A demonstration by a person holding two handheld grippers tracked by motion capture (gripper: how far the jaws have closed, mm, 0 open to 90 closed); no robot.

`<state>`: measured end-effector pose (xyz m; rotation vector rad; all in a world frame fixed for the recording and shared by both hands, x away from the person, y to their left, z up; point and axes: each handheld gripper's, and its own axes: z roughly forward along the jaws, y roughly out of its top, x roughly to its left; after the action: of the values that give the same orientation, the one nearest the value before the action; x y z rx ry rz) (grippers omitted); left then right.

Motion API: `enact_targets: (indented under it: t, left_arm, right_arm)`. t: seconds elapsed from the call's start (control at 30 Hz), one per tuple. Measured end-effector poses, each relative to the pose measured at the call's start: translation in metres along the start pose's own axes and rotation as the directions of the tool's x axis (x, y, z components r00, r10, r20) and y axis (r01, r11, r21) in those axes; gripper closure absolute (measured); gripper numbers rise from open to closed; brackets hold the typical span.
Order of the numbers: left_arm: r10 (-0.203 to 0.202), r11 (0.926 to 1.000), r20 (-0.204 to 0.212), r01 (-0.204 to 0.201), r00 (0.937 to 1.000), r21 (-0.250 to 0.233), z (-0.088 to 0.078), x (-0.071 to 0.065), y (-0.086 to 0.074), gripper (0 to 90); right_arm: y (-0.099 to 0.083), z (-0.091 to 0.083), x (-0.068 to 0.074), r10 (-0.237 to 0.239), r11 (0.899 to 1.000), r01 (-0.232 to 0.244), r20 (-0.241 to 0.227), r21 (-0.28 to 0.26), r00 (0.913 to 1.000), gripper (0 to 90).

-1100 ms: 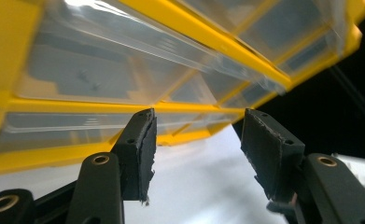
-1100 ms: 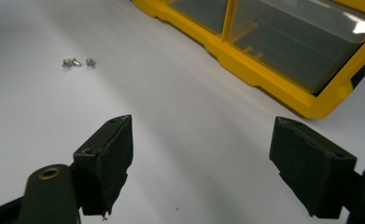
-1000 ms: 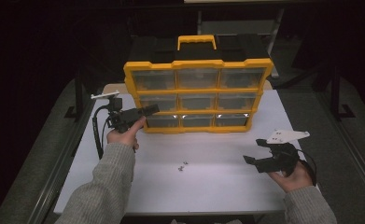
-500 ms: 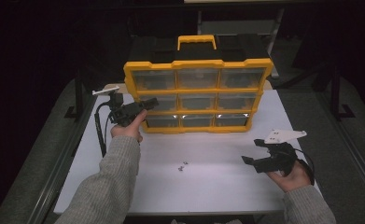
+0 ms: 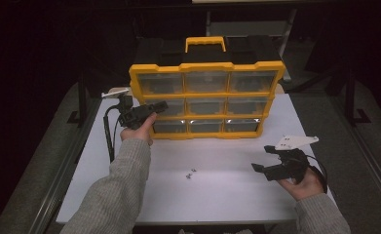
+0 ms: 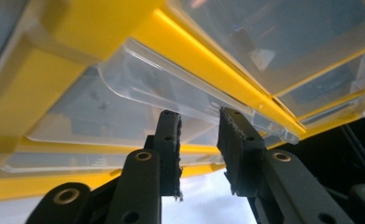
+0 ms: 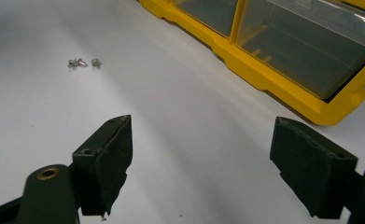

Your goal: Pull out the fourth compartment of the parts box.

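No brand, label or lettering can be read on anything here. A yellow plastic organiser [image 5: 205, 100] stands upright toward 12 o'clock on the white tabletop [image 5: 217, 195], a stubby yellow carry handle [image 5: 205, 43] on top and a black moulded back behind it. Its front is a grid of nine clear, glossy plastic drawers in three rows of three, each set in a smooth yellow frame with rounded corners.

The left hand-held gripper [image 5: 159, 105] is at about 9 o'clock from the organiser's middle, its black jaws against the left drawer of the middle row [image 5: 166, 106]. In the left gripper view the two jaws, faced with rough dark pads, stand a narrow gap apart with the drawer's curved, see-through pull lip [image 6: 171, 88] just above their tips; they have just been closing, and whether the pads already press on the lip I cannot tell. A grey knitted sleeve [image 5: 122, 190] covers that forearm, and a black cable [image 5: 111, 141] loops down beside the hand.

The right hand-held gripper [image 5: 261, 161] rests low at about 4 o'clock on the tabletop, well apart from the organiser, a pale three-cornered plate [image 5: 295, 142] on top. Its jaws stand wide apart with nothing between them, the matt white surface beneath.

A few small, shiny metal screws [image 5: 191, 173] lie loose together near the middle of the tabletop, at about 6 o'clock from the organiser.
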<state>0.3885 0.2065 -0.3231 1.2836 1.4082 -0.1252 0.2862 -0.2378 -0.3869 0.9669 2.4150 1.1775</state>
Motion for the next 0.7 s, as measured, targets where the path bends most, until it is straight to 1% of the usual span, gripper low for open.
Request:
enact_targets:
  t: [0.27, 0.43, 0.5, 0.57, 0.6, 0.7]
  left_arm:
    - [-0.013, 0.9999, 0.028, 0.013, 0.9995, -0.007, 0.0034, 0.0003, -0.0007, 70.2]
    - [-0.022, 0.9996, 0.036, 0.022, 0.9991, -0.015, 0.0042, 0.0013, -0.0018, 71.1]
    - [-0.019, 0.9996, 0.045, 0.02, 0.9988, -0.022, 0.0037, 0.0027, -0.0025, 71.4]
    - [-0.027, 0.9989, 0.056, 0.029, 0.9981, -0.037, 0.0025, 0.0051, -0.0032, 71.4]
    - [-0.034, 0.9985, 0.059, 0.036, 0.9977, -0.04, 0.0016, 0.0067, -0.0033, 71.4]
    - [-0.038, 0.9979, 0.061, 0.041, 0.9975, -0.05, 0.0003, 0.0085, -0.003, 71.0]
  right_arm:
    - [-0.0004, 0.0016, -0.0001, 0.0, 1.0, 0.001, -0.008, 0.005, 1.0, 20.4]
    - [-0.0004, 0.0024, -0.0001, -0.002, 1.0, 0.002, -0.01, 0.008, 0.9999, 20.4]
    - [-0.0007, 0.0029, 0.0, 0.001, 1.0, -0.001, -0.013, 0.01, 0.9999, 20.5]
    - [-0.001, 0.0028, 0.0, 0.0, 1.0, 0.0, -0.014, 0.012, 0.9999, 20.5]
    - [-0.0012, 0.0024, 0.0001, 0.004, 1.0, -0.004, -0.017, 0.016, 0.9999, 20.6]
    - [-0.0014, 0.0022, 0.0, 0.006, 1.0, -0.006, -0.018, 0.017, 0.9998, 20.6]
